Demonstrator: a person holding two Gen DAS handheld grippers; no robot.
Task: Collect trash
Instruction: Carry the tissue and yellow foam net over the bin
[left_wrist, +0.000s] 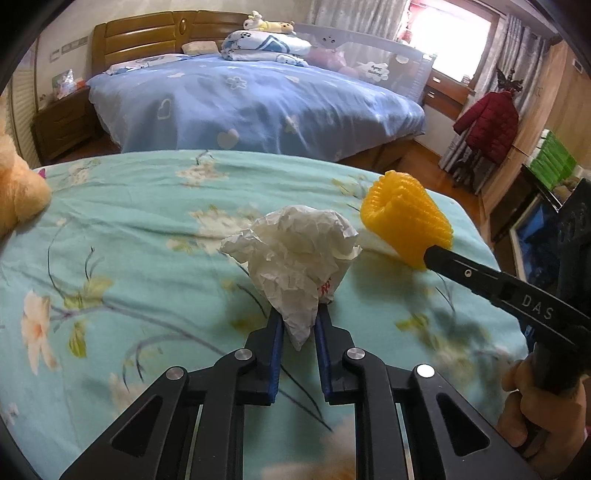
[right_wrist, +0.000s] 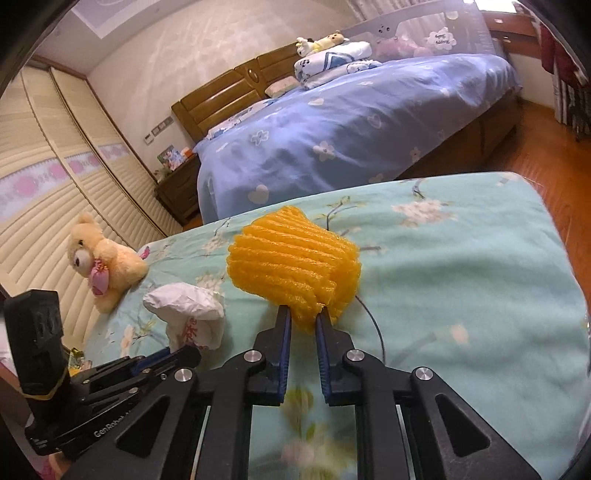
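While teddy bear (right_wrist: 101, 258) shows right-view only, jacket (left_wrist: 487, 125) left-view.

Black claw (left_wrist: 299, 317) arms, blue pads, silver screws.

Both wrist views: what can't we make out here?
- Trash bin: in neither view, so the drop spot is unknown.
- Red print on the crumpled paper: left wrist view, folded under and too small to read.
- Yellow foam net: right wrist view, its underside faces away.
- Left tongs: right wrist view, tips hidden behind the paper.
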